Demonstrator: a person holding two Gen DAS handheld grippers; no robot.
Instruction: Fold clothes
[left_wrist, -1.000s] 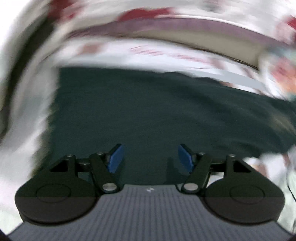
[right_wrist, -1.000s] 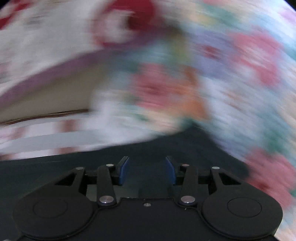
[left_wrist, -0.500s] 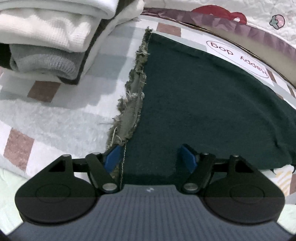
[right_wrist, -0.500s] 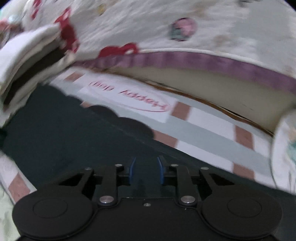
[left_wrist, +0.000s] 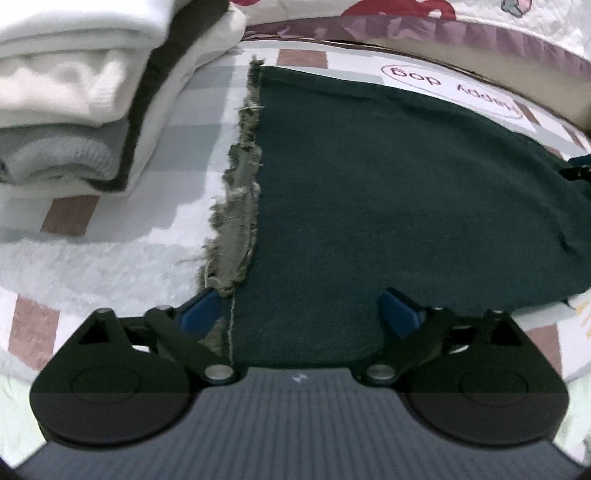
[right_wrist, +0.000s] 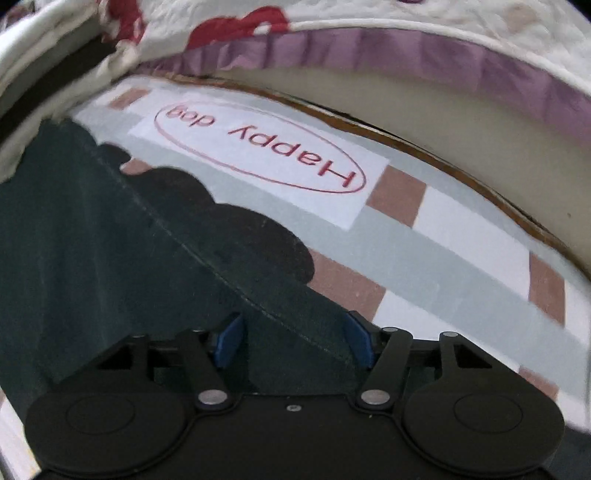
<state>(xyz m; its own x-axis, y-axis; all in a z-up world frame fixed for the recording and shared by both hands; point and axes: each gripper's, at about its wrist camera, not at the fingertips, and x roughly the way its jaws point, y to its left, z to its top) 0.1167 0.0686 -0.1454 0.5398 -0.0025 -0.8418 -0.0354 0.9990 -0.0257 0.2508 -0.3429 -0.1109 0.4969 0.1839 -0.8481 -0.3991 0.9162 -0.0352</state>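
Wide-spread, the left claw (left_wrist: 299, 308) sits low over the near left corner of a dark green cloth garment with a raw, frayed olive hem (left_wrist: 388, 177); its left blue pad (left_wrist: 197, 314) is just beside the frayed strip (left_wrist: 236, 206) and the right pad lies over plain green cloth. Nothing is pinched between them. That placement looks like a claw set astride a corner it could close on.

Beyond the hem, toward the far left of the checked grey, white and brown fleece blanket (left_wrist: 110, 236) that carries everything, a stack of folded white and grey knitwear (left_wrist: 74, 122) rests near but apart from the garment, likely so that finished pieces stay clear of the working area.

To the right, the green garment lies flat and spread across the blanket, reaching toward the printed "Happy dog" oval (right_wrist: 258, 147) near the blanket's far edge.

Over at the right claw (right_wrist: 291, 341), the jaws stand partly apart with a stitched seam ridge of the garment (right_wrist: 207, 254) running between the pads, though no grip shows. I judge both claws are placed at opposite edges so a fold could be carried evenly.
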